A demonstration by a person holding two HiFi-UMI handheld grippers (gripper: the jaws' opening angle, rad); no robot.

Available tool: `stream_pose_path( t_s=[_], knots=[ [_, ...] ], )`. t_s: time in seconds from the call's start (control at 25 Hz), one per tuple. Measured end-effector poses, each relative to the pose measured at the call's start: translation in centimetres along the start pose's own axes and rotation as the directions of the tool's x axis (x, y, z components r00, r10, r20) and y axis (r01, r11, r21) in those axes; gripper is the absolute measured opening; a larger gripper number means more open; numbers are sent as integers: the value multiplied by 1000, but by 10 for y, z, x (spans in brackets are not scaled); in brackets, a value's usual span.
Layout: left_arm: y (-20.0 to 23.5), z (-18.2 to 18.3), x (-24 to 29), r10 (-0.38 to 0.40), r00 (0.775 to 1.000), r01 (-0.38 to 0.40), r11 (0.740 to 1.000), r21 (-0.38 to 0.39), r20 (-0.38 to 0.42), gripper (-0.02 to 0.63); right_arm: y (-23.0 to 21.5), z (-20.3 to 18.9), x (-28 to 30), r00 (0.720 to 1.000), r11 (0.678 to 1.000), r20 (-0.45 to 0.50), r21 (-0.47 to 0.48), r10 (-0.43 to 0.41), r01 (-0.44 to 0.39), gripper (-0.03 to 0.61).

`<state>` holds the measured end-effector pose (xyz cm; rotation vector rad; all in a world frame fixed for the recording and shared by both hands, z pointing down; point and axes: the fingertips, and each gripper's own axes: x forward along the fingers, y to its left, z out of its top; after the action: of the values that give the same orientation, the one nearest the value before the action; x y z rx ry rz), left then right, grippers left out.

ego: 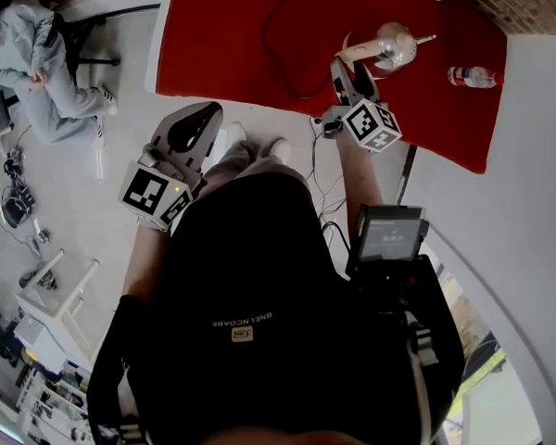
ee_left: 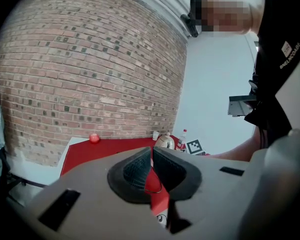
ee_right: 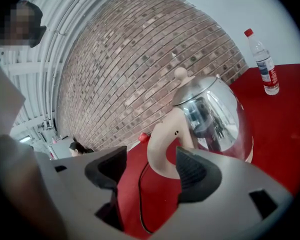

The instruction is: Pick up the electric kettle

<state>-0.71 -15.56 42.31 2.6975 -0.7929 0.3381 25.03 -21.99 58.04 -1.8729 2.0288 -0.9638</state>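
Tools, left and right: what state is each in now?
Left tool: closed, empty.
Right tool: open, kettle handle at its jaws, not gripped.

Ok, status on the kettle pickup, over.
Right gripper open at handle, not gripping. Left gripper shut, empty. Kettle upright on red table. Cord beside, not blocking.

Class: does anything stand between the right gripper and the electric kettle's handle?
Nothing visible does. The right gripper, jaws apart, faces the electric kettle's cream handle directly; the black cord lies on the red table below, the water bottle off to one side.
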Motion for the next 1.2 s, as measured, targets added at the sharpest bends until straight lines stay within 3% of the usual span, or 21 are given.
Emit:
stream_pose_path(
  t_s=[0.88, 1.2],
  knots=[
    [2, -20, -32, 114, 993, -115, 992, -50, -17, 6, -5, 4, 29, 1000, 999, 5, -35, 15, -15, 305],
    [16, -29, -40, 136, 991, -137, 989, -61, -17, 6, -10, 0, 44, 1000, 997, 20, -78, -23, 25, 296]
  ],
)
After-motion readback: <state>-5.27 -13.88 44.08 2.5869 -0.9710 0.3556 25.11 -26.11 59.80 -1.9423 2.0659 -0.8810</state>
